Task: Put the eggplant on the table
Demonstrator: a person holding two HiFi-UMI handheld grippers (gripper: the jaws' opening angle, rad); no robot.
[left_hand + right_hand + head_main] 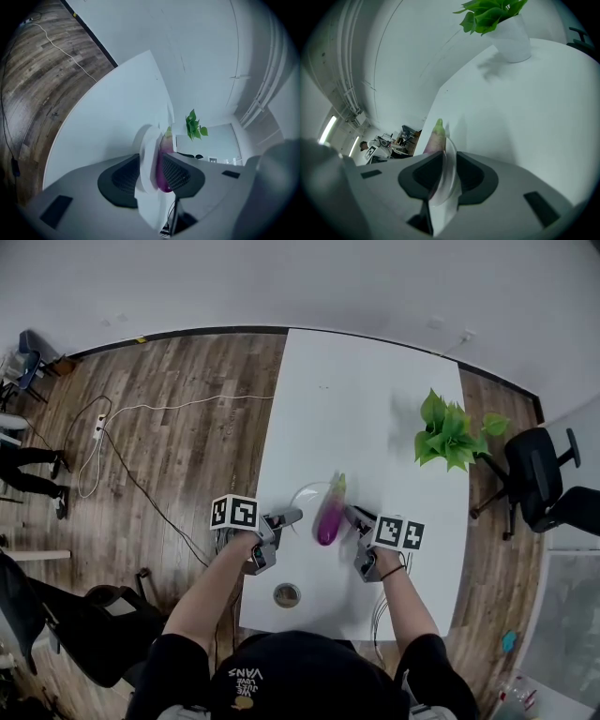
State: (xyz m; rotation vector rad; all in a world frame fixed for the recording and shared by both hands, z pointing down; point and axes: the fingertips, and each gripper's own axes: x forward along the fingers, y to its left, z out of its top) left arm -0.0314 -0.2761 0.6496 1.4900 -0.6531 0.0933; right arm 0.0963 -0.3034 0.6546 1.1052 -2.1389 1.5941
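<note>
Nearest you, a round grommet is sitting in the white worktop by its near edge. Just past it you are holding the left gripper and the right gripper tip toward tip, with the clear plate between them.

The eggplant is lying along the plate's right side, beside the right gripper, with its purple end toward you and its green stem pointing away. Only the head view is showing its whole length. It is not showing whether the plate is touching the worktop.

The left gripper view is showing what the head view cannot. The left fingers are standing apart with the plate's rim between them, not pinching it, and the purple body is sitting just behind that rim.

In the right gripper view the right fingers are closing on the opposite rim and gripping it. From there the eggplant is showing mostly through the clear plate, with the stem tip rising above it.

Farther along the worktop a plant is standing near the right edge. Its white pot is showing only in the right gripper view. Beyond that edge a black chair is standing on the wood floor.
</note>
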